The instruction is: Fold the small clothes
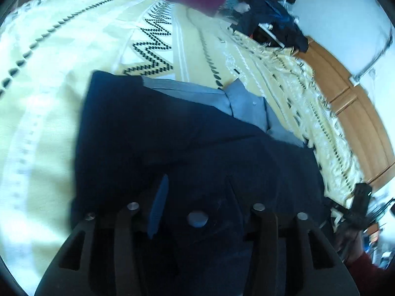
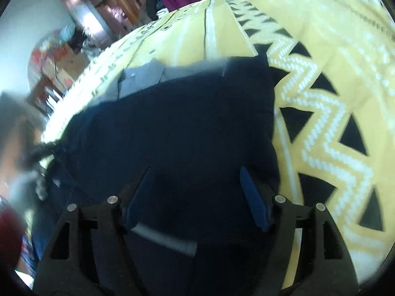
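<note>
A matt navy cloth garment (image 1: 187, 133) is lying over a smoother grey-blue woven shirt (image 1: 246, 106), both on a yellow woven bedspread (image 1: 49, 74); the left hand-held gripper (image 1: 195, 185) is showing matt black plastic with dull metal pins

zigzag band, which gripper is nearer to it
Right. The right gripper hangs over the navy garment with the zigzag band just beside it; the left gripper has the band beyond the garment's far corner.

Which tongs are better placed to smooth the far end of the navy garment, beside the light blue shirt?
Probably the left. Both tongs, left and right, hang open over the navy garment, but in the left view the light blue shirt lies closer ahead.
</note>
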Available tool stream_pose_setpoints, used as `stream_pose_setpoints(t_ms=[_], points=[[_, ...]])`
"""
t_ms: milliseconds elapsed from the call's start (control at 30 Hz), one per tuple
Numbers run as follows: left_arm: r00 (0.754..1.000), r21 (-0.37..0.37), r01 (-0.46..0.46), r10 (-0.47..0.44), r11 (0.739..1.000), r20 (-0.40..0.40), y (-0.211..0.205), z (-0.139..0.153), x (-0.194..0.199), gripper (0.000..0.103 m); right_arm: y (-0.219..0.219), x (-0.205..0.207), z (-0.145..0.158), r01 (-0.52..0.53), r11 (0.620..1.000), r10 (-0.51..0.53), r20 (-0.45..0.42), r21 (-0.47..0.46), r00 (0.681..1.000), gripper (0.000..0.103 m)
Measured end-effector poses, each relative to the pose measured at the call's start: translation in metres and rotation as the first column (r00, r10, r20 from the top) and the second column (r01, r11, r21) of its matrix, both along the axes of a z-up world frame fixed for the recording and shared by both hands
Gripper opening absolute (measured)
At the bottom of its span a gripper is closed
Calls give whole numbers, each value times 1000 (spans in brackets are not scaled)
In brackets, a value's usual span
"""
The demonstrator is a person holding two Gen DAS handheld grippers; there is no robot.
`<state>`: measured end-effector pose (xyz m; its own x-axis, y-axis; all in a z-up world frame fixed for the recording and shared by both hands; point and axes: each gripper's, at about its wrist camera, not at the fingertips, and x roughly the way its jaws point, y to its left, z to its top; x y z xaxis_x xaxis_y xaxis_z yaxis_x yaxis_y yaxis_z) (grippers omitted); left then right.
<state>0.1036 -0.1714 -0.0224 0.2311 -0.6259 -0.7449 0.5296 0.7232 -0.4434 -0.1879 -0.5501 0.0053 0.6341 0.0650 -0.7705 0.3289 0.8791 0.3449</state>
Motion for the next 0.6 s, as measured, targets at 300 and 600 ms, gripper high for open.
stream_pose_setpoints(t_ms=[300,600], points=[[998,-11,-28,27,1000,-63,104,11,-62,51,18,-96,-2,89,988,-87,-22,127,996,73],[977,13,-206,206,979,-60,229,28,-147,60,57,-167,30,93,990,-89,-38,106,995,74]])
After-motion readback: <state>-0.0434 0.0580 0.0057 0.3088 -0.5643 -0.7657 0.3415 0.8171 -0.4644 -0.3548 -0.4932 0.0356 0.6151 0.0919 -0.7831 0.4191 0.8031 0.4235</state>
